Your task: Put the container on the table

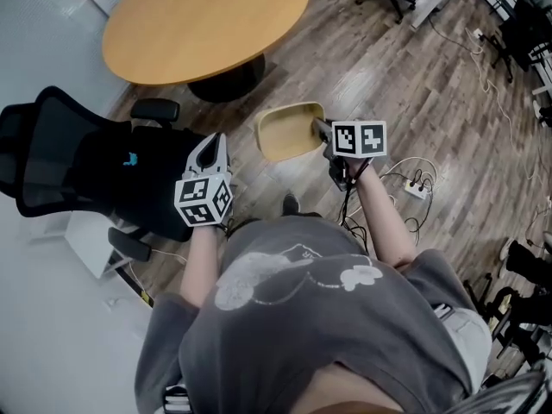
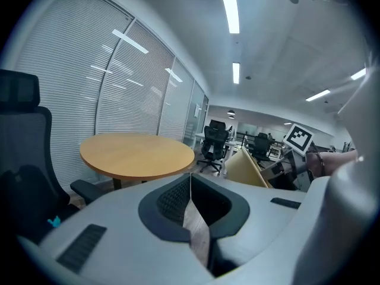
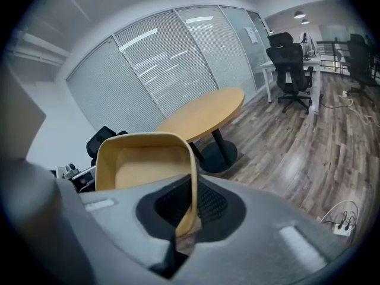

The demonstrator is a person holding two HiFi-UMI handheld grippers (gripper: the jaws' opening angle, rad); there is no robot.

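Right gripper (image 3: 187,218): clamped on one side wall of the container (image 3: 142,165); the thin wall stands edge-on between the jaws.
Left gripper (image 2: 191,200): jaws drawn together with nothing between them; centre left of the head view, apart from the container.
Container: tan, shallow and empty, held tilted in the air over the wood floor at the centre of the head view, touching nothing but the right gripper.
Progress: the grasp looks done and the load is up; the carry and the set-down are still to do.
Table (image 1: 198,24): round wooden top on a dark pedestal, upper left of the head view, well apart from the container; its near rim faces the load.
Open room: the floor between container and table looks free.
Edges to mind: a black office chair (image 1: 78,162) at the left, just beside the left gripper; a power strip (image 1: 417,188) and its cables at the right, off the likely path.
Risk: with a one-wall hold, the container may swing.
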